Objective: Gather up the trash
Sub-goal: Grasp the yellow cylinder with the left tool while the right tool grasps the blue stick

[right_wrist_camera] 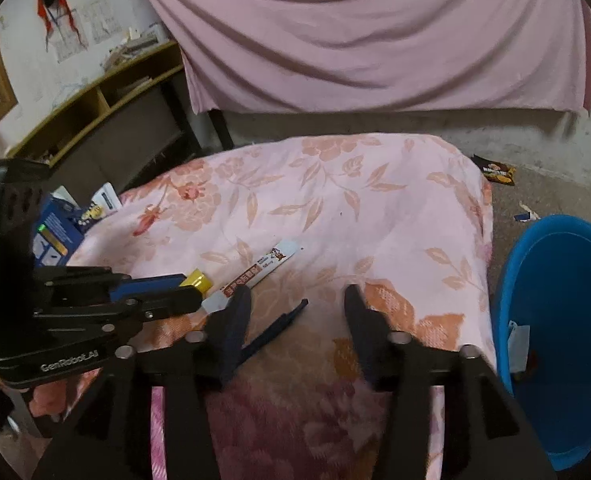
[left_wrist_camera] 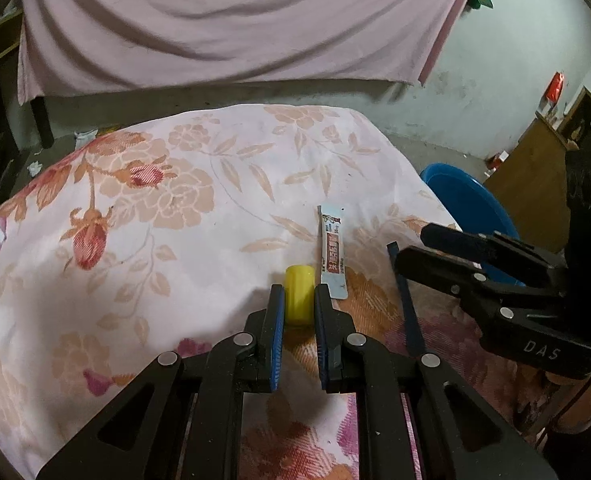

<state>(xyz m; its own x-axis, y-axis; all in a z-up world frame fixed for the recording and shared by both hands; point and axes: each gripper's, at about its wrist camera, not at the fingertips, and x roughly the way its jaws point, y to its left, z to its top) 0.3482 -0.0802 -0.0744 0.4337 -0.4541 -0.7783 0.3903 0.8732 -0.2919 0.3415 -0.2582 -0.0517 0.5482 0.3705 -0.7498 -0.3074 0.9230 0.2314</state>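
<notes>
Left wrist view: the left gripper (left_wrist_camera: 299, 300) has its blue-padded fingers on either side of a small yellow cylinder (left_wrist_camera: 299, 294) lying on the floral cloth (left_wrist_camera: 155, 200). The pads sit right against its sides, a narrow gap just the width of the piece, so it looks clamped. Just right of it lies a long white sachet (left_wrist_camera: 332, 256) with red lettering, flat on the cloth and pointing away. Further right lies a thin dark blue strip (left_wrist_camera: 409, 300), and the right gripper (left_wrist_camera: 411, 246) comes in from the right edge above it. A blue basin (left_wrist_camera: 463, 196) shows behind that gripper, beyond the cloth's edge.

Right wrist view: the right gripper (right_wrist_camera: 297, 296) stands wide apart, holding nothing, its tips over the cloth (right_wrist_camera: 375, 208). The strip (right_wrist_camera: 279, 326) lies between the fingers, near the left one. The left gripper (right_wrist_camera: 183, 286) enters from the left, with the yellow piece (right_wrist_camera: 199, 280) at its tips and the sachet (right_wrist_camera: 255, 270) beside it. Only this view shows the basin's (right_wrist_camera: 555, 240) inside, with scraps at the bottom, and a dark wrapper (right_wrist_camera: 497, 170) on the floor.
</notes>
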